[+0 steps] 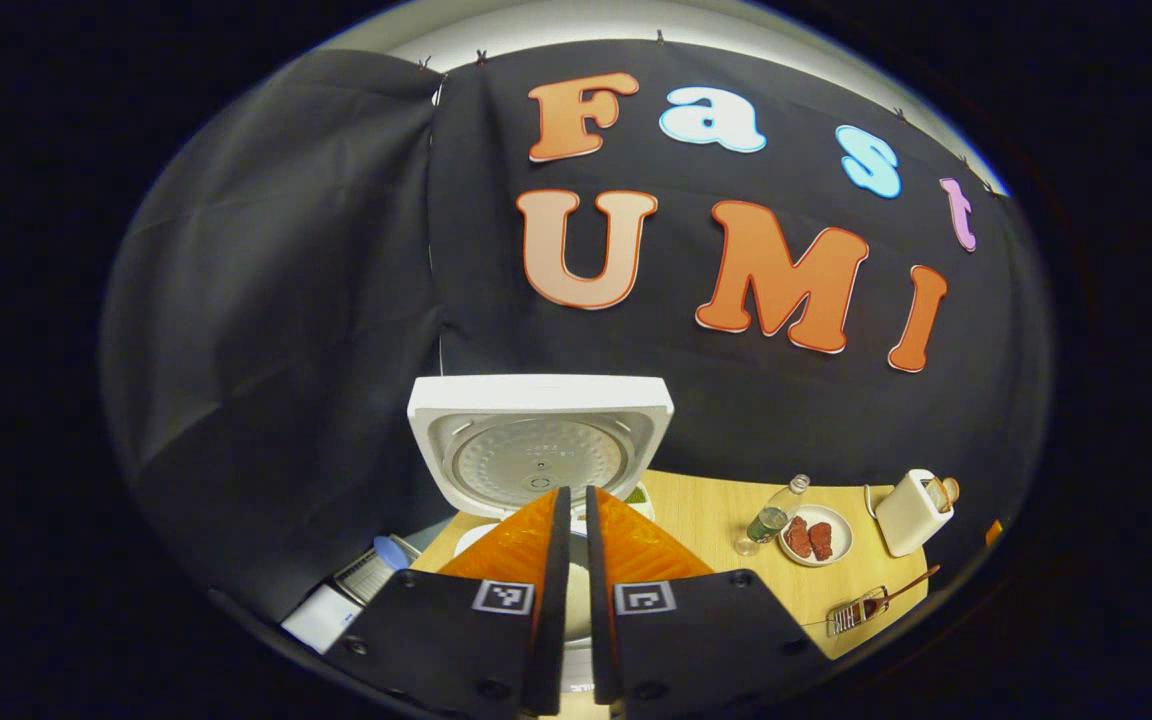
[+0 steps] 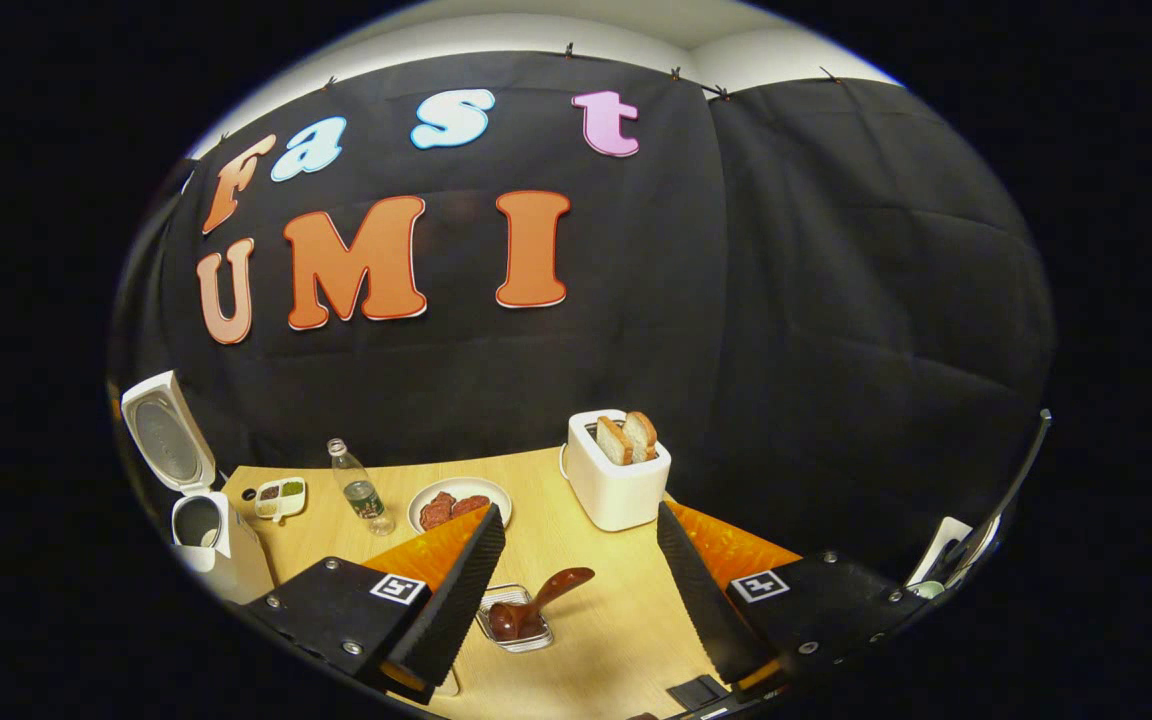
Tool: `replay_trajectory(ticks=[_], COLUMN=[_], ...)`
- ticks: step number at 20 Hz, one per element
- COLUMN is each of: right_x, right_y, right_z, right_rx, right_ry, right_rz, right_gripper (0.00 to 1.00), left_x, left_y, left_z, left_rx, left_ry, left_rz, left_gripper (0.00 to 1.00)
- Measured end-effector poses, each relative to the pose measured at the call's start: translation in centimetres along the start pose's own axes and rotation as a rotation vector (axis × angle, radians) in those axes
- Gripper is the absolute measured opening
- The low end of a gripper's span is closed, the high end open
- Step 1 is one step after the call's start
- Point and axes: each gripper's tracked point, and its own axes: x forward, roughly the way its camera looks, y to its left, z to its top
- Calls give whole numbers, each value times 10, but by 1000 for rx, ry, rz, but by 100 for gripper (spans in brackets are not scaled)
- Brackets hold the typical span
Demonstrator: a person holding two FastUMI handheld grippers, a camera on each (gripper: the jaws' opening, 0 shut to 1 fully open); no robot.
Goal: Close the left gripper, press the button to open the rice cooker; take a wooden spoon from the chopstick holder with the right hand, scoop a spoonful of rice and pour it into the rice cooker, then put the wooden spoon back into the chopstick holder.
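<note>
While the rice cooker (image 1: 540, 450) gapes, toaster (image 2: 616, 470) stands beyond spoon (image 2: 536, 605).

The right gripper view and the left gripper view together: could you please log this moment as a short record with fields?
rice cooker: lid raised upright, pot open
left gripper: fingers nearly together, nothing between them, in front of the cooker
right gripper: open, empty, above the table
wooden spoon: resting in the wire holder, untouched
toaster: two bread slices in the slots
plate: holds reddish food, beside a bottle
</note>
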Motion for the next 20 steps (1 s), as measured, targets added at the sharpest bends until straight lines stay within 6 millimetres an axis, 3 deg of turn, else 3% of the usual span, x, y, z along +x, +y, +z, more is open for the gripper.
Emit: replay_trajectory(ticks=[2, 4, 5, 6, 8, 11, 13, 14, 16, 20], right_x=[8, 18, 25, 32, 42, 56, 67, 72, 85, 110], right_y=[-2, -2, -1, -2, -4, 0, 5, 8, 14, 27], right_z=[-10, -21, -30, -42, -64, -85, -97, -102, -116, -148], right_rx=[2, 8, 10, 12, 27, 70, 91, 100, 115, 154], right_ry=[21, 36, 54, 85, 137, 186, 215, 226, 258, 316], right_rz=[18, 49, 67, 82, 106, 160, 190, 206, 229, 266], right_gripper=[95, 95, 95, 95, 95, 95, 95, 94, 93, 92], left_x=[-14, -35, -43, -48, -59, -79, -90, -96, -105, -122], left_y=[-13, -25, -30, -36, -42, -55, -60, -60, -57, -56], left_z=[14, 27, 31, 33, 31, 25, 28, 28, 29, 26], left_rx=[33, 42, 40, 39, 48, 62, 63, 67, 87, 124], left_ry=[-64, -121, -144, -163, -180, -201, -232, -243, -258, -266], left_rz=[-3, -16, -20, -23, -14, -26, -23, -9, 33, 86], left_gripper=[25, 28, 36, 49, 63, 67, 77, 87, 94, 93])
